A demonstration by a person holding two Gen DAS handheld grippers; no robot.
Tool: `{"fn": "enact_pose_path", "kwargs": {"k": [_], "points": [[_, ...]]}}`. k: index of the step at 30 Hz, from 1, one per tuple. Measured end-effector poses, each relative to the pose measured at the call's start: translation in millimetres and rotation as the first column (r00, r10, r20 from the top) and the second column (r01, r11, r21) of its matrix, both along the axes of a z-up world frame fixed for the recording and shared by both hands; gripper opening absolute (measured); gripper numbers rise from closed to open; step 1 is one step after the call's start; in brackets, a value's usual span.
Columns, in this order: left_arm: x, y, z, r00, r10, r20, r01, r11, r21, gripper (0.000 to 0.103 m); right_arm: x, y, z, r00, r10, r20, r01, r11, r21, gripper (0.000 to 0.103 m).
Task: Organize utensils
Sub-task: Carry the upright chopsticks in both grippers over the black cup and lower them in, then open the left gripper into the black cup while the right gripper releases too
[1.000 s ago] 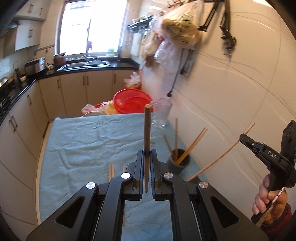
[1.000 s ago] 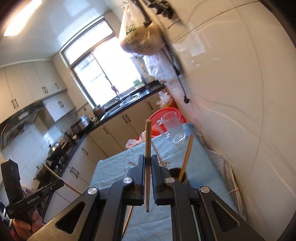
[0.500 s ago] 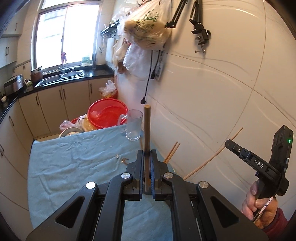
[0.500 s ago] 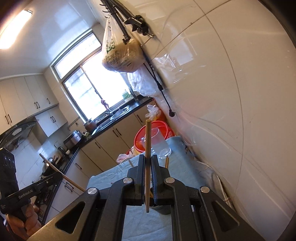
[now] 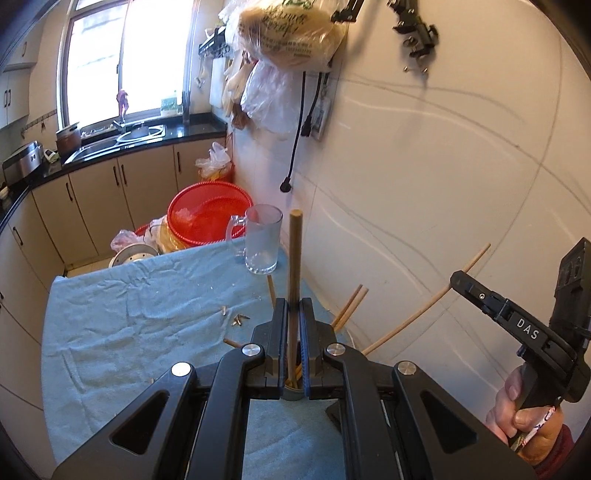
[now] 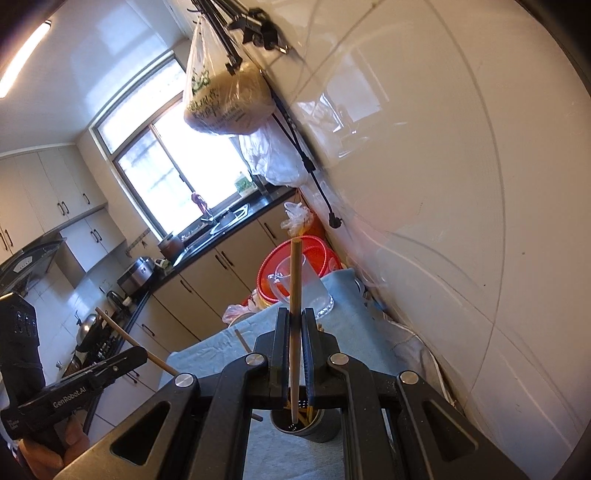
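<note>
My left gripper is shut on a wooden chopstick held upright, its lower end over the dark holder cup mostly hidden under the jaws. My right gripper is shut on another chopstick, its tip just above the grey holder cup that holds several chopsticks. The right gripper shows in the left wrist view with its chopstick slanting down toward the cup. The left gripper shows in the right wrist view.
A blue cloth covers the table. A glass mug stands at the far end by the tiled wall. Red basins sit behind it. Loose chopstick pieces lie on the cloth. Bags hang on the wall.
Both grippers have moved in over the holder cup with their chopsticks. The cup now lies right under the jaws of each.
</note>
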State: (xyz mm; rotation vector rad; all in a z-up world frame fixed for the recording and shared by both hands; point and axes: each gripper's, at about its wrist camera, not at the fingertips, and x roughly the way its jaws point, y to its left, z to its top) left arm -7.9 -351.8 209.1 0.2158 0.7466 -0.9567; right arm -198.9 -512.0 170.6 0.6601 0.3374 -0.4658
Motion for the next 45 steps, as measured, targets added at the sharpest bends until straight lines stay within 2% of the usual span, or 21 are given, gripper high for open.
{"fn": "enact_pose_path", "kwargs": {"k": [16, 30, 38, 45], "points": [[24.4, -24.4, -40.2, 0.998, 0.02, -0.051, -0.016, 0.998, 0.066, 0.006, 42.4, -13.4, -32.5, 0.996, 0.027, -0.088, -0.025, 1.0, 0.013, 0.007], [35.4, -35.5, -72.9, 0.996, 0.026, -0.08, -0.015, 0.99, 0.141, 0.006, 67.6, -15.7, -76.6, 0.984, 0.062, -0.165, -0.049, 0.995, 0.082, 0.007], [35.4, -41.7, -84.3, 0.996, 0.022, -0.087, -0.006, 0.985, 0.175, 0.006, 73.3, -20.1, -96.0, 0.979, 0.076, -0.189, -0.053, 0.991, 0.127, 0.007], [35.7, -44.5, -87.9, 0.996, 0.023, -0.084, -0.007, 0.983, 0.184, 0.006, 74.4, -19.5, -98.1, 0.977, 0.093, -0.194, -0.068, 0.989, 0.13, 0.007]]}}
